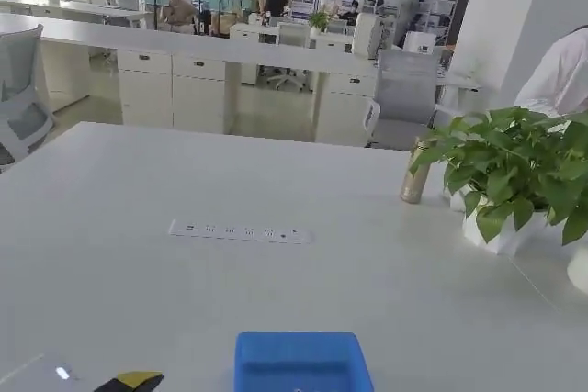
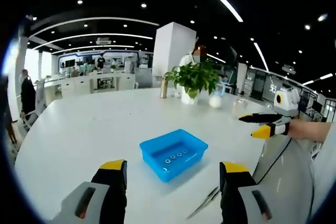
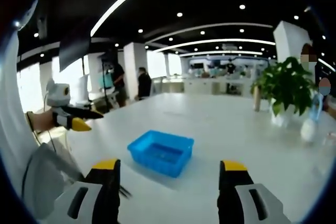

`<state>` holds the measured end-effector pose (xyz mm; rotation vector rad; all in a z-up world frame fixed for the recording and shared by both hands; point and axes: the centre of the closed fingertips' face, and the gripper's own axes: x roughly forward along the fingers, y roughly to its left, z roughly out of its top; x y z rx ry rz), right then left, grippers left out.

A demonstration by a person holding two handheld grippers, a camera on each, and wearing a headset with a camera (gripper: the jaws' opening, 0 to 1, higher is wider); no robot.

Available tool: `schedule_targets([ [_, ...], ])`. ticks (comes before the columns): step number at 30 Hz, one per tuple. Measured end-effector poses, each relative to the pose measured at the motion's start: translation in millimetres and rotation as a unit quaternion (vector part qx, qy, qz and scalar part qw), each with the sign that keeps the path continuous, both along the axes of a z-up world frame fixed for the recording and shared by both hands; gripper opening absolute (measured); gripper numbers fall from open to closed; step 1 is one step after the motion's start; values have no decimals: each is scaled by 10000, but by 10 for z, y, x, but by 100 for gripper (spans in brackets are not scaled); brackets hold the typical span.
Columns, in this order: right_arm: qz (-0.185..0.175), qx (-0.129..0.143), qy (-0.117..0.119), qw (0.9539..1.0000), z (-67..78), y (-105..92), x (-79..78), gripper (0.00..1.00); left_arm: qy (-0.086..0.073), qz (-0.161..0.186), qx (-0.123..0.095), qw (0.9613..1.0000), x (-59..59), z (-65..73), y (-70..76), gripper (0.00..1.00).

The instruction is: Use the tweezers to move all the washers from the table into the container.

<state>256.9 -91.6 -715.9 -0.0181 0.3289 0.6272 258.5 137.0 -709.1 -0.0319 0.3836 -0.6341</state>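
So, both claws are released and empty: left claw (image 2: 172,167), right claw (image 3: 169,163). Tweezers (image 2: 206,201) lie on the table (image 2: 79,135) by the left claw, near the container (image 2: 186,163), with washers (image 2: 174,157) sitting inside. We reckon we should pinch the tweezers mid-shaft, square on, then lift slowly.

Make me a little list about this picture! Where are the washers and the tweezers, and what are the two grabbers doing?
container: blue, on the white table
washers: short row inside the container
tweezers: lying on the table, not held
left gripper: fingers open, empty
right gripper: fingers open, empty
also on table: plant, power strip
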Motion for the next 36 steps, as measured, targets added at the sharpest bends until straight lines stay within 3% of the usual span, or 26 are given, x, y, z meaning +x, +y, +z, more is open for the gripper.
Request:
schedule_targets([
  [3,-65,63,-196,9998,81,1,35,82,-46,141,-47,9999,-47,-34,37,83],
  [6,-79,71,-339,9994,136,4,56,86,-201,268,-140,9993,-95,7,38,93],
  [8,-86,75,-399,9991,156,2,67,89,-403,339,-117,9985,-107,56,42,98],
  [13,-202,59,-496,9985,169,-15,95,99,-652,363,-115,9971,-144,123,55,99],
  [27,-336,147,-551,9978,177,-61,136,99,-604,493,-332,9964,-161,146,138,99],
  [33,-397,220,-539,9975,183,-55,151,99,-617,463,-260,9967,-197,159,130,99],
  [36,-389,196,-540,9976,178,-44,162,99,-627,445,-325,9965,-223,173,115,99],
])
